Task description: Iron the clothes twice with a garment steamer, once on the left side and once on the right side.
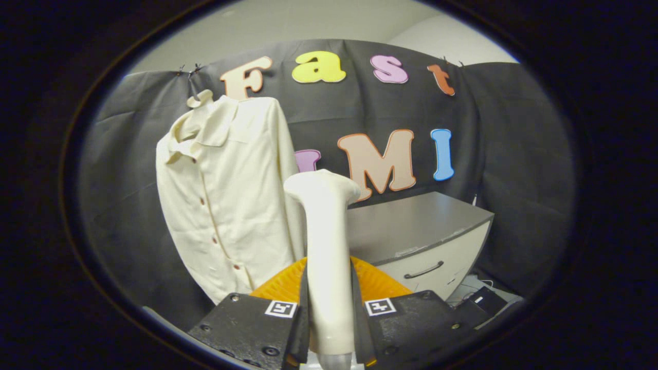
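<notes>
Fingers clamp steamer upright beside shirt.

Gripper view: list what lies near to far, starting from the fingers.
Gripper shut on the cream plastic garment steamer handle → cream button-up shirt hanging just beyond, off to the left → grey-topped cabinet with a drawer handle to the right → black cloth booth wall behind everything.
</notes>
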### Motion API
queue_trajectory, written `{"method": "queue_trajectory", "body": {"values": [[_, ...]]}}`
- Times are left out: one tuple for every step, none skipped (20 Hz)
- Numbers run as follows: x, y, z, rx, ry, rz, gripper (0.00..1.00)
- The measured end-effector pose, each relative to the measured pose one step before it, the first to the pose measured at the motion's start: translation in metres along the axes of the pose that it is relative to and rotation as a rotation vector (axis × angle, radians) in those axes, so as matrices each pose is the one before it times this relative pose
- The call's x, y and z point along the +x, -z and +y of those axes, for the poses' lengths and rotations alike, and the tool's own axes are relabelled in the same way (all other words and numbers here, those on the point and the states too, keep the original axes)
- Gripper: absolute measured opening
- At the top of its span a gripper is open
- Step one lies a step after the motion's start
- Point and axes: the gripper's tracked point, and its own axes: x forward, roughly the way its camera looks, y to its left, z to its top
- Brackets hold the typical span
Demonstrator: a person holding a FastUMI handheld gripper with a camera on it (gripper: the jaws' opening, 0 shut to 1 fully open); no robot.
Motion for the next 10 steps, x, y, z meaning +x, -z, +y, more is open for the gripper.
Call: {"method": "queue_trajectory", "body": {"values": [[-0.01092,0.00059,0.01614,-0.00058,0.00133,-0.00685,0.34],[-0.01061,0.00041,0.01767,-0.00320,-0.00299,-0.00681,0.34],[-0.00940,0.00299,0.01946,-0.00771,-0.00785,0.00399,0.34],[-0.00723,0.00233,0.01734,-0.00999,-0.00874,0.00479,0.34],[-0.00785,-0.00058,0.01693,-0.00400,-0.00891,-0.00741,0.34],[-0.00453,-0.00036,0.01673,-0.00552,-0.01286,0.00038,0.34],[-0.00335,0.00016,0.01707,-0.00500,-0.01306,-0.00092,0.34],[-0.00408,0.00286,0.01521,-0.00496,-0.01203,0.00613,0.34],[-0.00334,0.00044,0.01585,-0.00434,-0.01362,0.00016,0.34],[-0.00217,0.00092,0.01447,-0.00523,-0.01717,0.00432,0.34]]}}
